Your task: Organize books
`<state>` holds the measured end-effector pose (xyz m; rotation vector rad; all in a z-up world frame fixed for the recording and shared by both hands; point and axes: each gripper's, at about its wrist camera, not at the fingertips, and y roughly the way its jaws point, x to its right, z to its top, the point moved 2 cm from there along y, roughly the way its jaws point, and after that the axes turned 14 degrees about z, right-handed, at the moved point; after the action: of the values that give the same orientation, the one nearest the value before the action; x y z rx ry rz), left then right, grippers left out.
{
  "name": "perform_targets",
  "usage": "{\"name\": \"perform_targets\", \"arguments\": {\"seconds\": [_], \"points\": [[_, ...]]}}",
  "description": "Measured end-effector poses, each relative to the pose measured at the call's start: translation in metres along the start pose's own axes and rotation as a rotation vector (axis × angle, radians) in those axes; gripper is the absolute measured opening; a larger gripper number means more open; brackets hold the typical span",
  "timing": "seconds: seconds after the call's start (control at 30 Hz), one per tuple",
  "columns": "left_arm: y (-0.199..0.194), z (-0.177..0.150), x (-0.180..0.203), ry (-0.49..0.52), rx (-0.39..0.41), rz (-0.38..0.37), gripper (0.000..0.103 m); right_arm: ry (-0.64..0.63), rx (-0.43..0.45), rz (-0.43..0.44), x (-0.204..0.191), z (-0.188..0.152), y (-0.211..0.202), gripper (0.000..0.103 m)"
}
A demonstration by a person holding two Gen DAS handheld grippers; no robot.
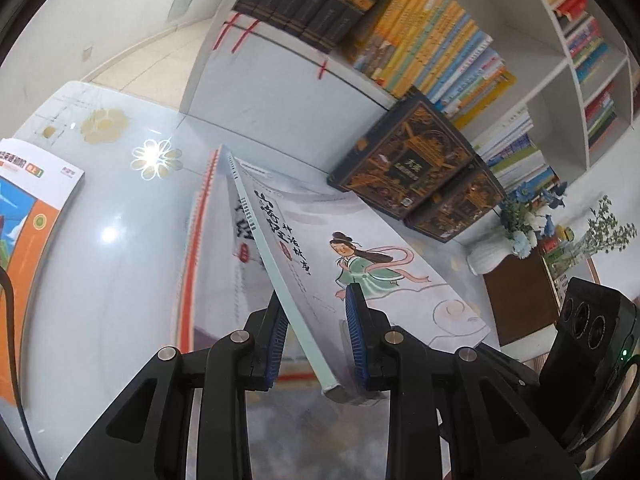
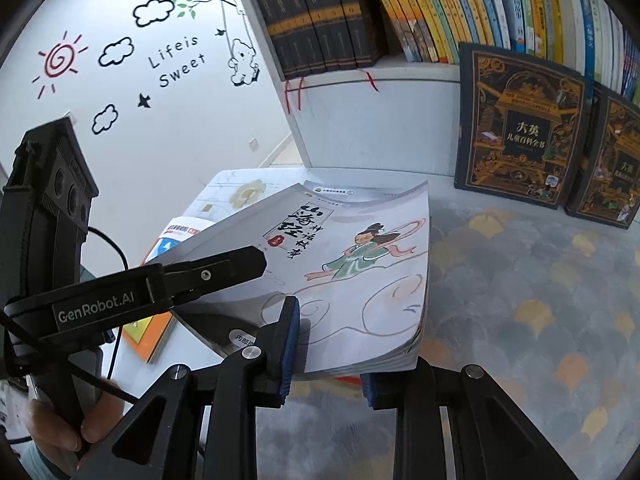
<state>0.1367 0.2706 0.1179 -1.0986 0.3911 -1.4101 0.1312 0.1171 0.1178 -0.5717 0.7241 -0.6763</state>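
A grey storybook with a green-robed figure on its cover is lifted off the table, tilted. My left gripper is shut on its spine edge, pads on both covers. In the right wrist view the same book is held by the left gripper at its left edge and by my right gripper, whose jaws close on its near corner. A second similar book with an orange edge lies on the table beneath.
An orange-and-white book lies at the table's left. Two dark ornate books lean against the bookcase, whose shelves hold rows of books. A white vase with blue flowers stands at right.
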Motion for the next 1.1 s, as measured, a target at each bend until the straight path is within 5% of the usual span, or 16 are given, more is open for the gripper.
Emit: {"name": "perform_targets", "arguments": {"seconds": [0.4, 0.6, 0.7, 0.9, 1.1], "points": [[0.022, -0.001, -0.031, -0.048, -0.044, 0.032, 0.032, 0.127, -0.048, -0.013, 0.015, 0.0, 0.034, 0.026], [0.011, -0.004, -0.054, -0.106, -0.009, 0.147, 0.033, 0.16, -0.198, 0.004, 0.023, -0.016, 0.061, 0.047], [-0.004, -0.01, -0.056, -0.087, 0.013, 0.196, 0.034, 0.104, -0.191, -0.014, 0.019, -0.025, 0.049, 0.051], [-0.023, -0.034, -0.03, -0.013, 0.019, 0.235, 0.034, 0.202, -0.19, 0.03, 0.044, -0.067, 0.004, 0.055], [-0.031, -0.069, 0.04, 0.093, 0.004, 0.229, 0.038, 0.323, -0.192, 0.008, 0.087, -0.115, -0.049, 0.054]]}}
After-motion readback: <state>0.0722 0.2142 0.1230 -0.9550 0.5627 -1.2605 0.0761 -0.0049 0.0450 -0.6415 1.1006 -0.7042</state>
